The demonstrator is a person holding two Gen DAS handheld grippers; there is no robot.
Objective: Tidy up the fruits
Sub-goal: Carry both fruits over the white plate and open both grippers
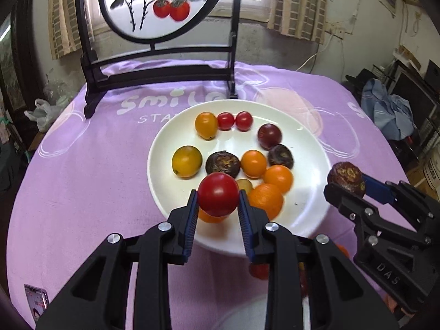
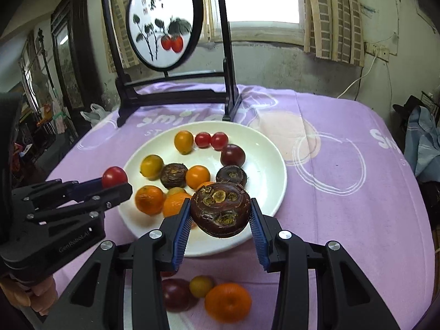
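My left gripper (image 1: 218, 196) is shut on a red tomato (image 1: 218, 194) and holds it above the near rim of a white plate (image 1: 310, 200). My right gripper (image 2: 220, 213) is shut on a dark brown water chestnut (image 2: 220, 209) above the plate's near edge (image 2: 272, 170). The plate holds several fruits: yellow and orange tomatoes, small oranges, two red cherry tomatoes (image 1: 234, 121), a dark purple tomato (image 1: 269, 136) and two water chestnuts. In the right wrist view, a purple tomato (image 2: 176, 294), a yellow one (image 2: 201, 286) and an orange (image 2: 227, 302) lie on the cloth nearer than the plate.
A purple tablecloth (image 1: 82, 165) covers the table. A black-framed round painted screen (image 1: 154, 5) stands behind the plate. A phone (image 1: 35, 302) lies at the near left. A white plastic bag (image 1: 44, 112) sits beyond the left table edge; clothes (image 1: 390, 110) lie at the right.
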